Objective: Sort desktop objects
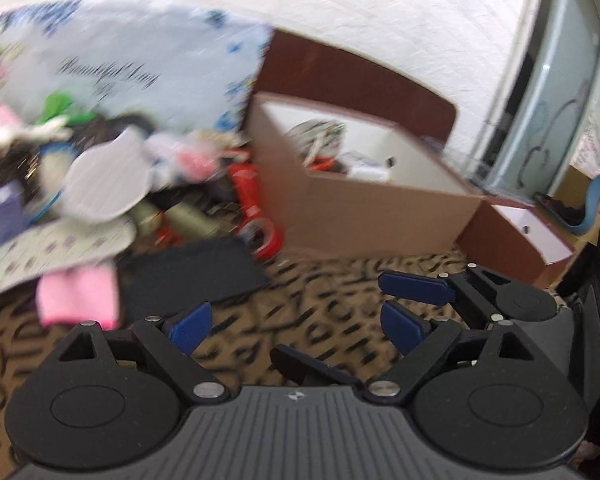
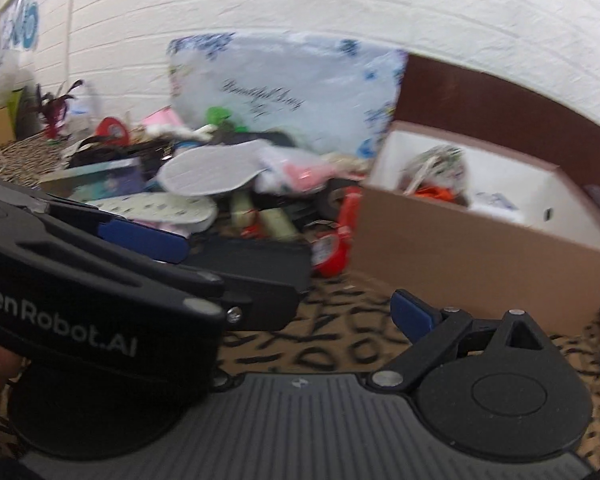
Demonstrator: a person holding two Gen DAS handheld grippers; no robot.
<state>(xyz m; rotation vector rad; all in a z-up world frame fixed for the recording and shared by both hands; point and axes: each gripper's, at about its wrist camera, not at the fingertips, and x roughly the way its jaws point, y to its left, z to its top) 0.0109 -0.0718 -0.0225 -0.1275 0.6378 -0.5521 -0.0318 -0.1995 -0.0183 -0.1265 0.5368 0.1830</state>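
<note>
Frustratingly, blur smears the clutter pile (image 1: 100,168).

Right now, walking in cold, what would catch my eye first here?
Probably the jumbled heap of odds and ends on the left, backed by a big pale blue flowered bag against the white brick wall. To its right stands an open brown cardboard box, already holding a few things. Up close, both black tongs with blue fingertips hang open and empty over the patterned tablecloth.

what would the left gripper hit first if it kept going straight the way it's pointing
Probably the red clamp-like tool, or the cardboard box beside it. The left gripper is open and empty over patterned cloth; blur makes depth uncertain.
</note>
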